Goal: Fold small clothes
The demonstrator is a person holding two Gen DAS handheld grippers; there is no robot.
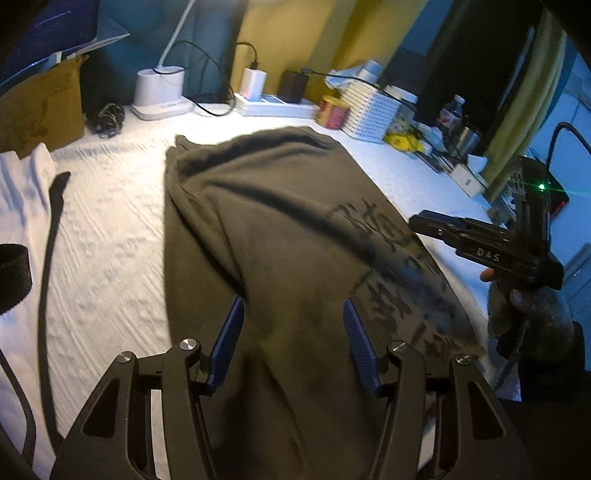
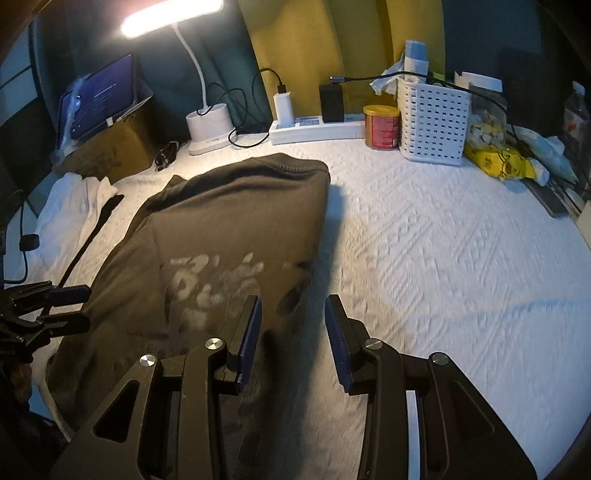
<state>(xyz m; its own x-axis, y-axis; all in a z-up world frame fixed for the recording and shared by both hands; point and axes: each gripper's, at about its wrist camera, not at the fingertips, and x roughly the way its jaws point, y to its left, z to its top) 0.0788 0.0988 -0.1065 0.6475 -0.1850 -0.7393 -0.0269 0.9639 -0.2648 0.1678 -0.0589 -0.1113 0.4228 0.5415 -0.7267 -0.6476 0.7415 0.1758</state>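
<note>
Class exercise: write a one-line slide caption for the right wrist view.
Right gripper, jaws apart, over the edge of a dark printed garment on a white textured cover, lit by a desk lamp.

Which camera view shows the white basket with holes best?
The right wrist view: the white basket stands whole and fairly sharp, with paper and a cable at its top. The left wrist view shows the same basket smaller, tilted, near the edge.

Lettering "DAS": on right gripper (image 1: 417,223) body, beside dark garment (image 1: 277,240) | garment print: blurred, unreadable
</note>
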